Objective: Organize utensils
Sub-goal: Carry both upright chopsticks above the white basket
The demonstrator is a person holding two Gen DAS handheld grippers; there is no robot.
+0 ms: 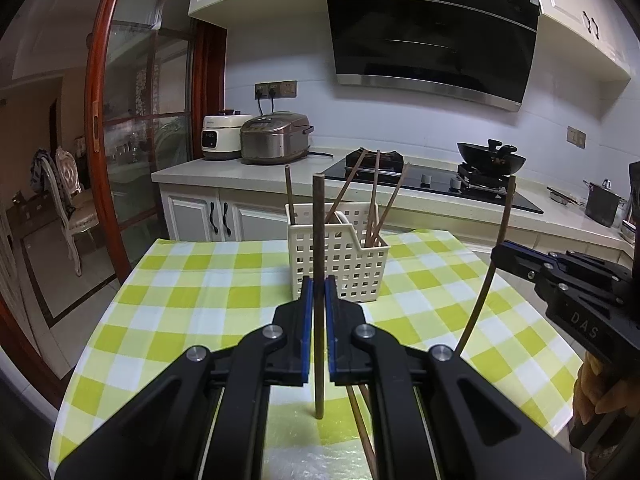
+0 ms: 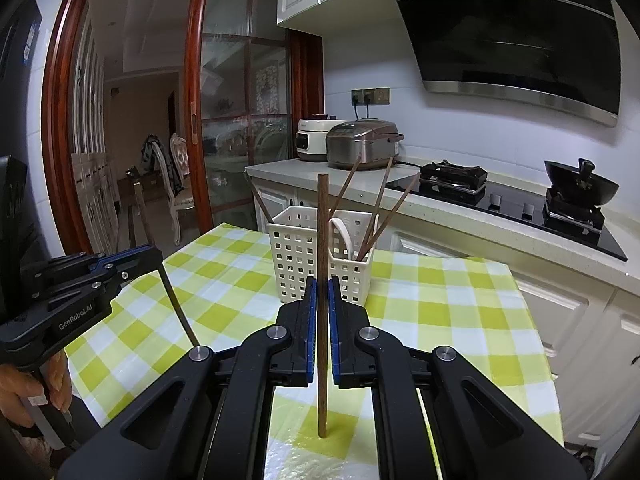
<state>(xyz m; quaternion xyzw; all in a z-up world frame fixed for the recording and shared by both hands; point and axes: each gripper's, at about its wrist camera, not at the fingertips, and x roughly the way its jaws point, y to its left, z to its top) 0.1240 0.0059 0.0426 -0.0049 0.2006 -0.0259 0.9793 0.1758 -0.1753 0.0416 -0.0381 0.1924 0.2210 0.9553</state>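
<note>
The left gripper point(image 1: 319, 280) is pinched on a brown chopstick point(image 1: 319, 296) that stands upright between its blue pads, the top well above the fingertips and the lower end down by the near edge of the table point(image 1: 192, 304). Two more sticks point(image 1: 362, 432) lie flat on the checked cloth under this gripper, near that edge. The right gripper point(image 2: 322, 282) is likewise clamped on its own upright chopstick point(image 2: 322, 300), whose lower tip also reaches down toward the near edge.

The two grippers are side by side, each showing at the margin of the other's view with its stick rising from the jaws. A hand point(image 2: 24, 392) grips the left tool's handle.

Straight beyond both sets of fingertips, toward the far edge of the table, stands a white slotted basket point(image 1: 340, 256). Four chopsticks point(image 1: 374, 200) already lean in it, one at its left end and three fanning out at its right end. Behind the table a counter carries two rice cookers point(image 1: 276, 138), a hob and a wok point(image 1: 490, 158).
</note>
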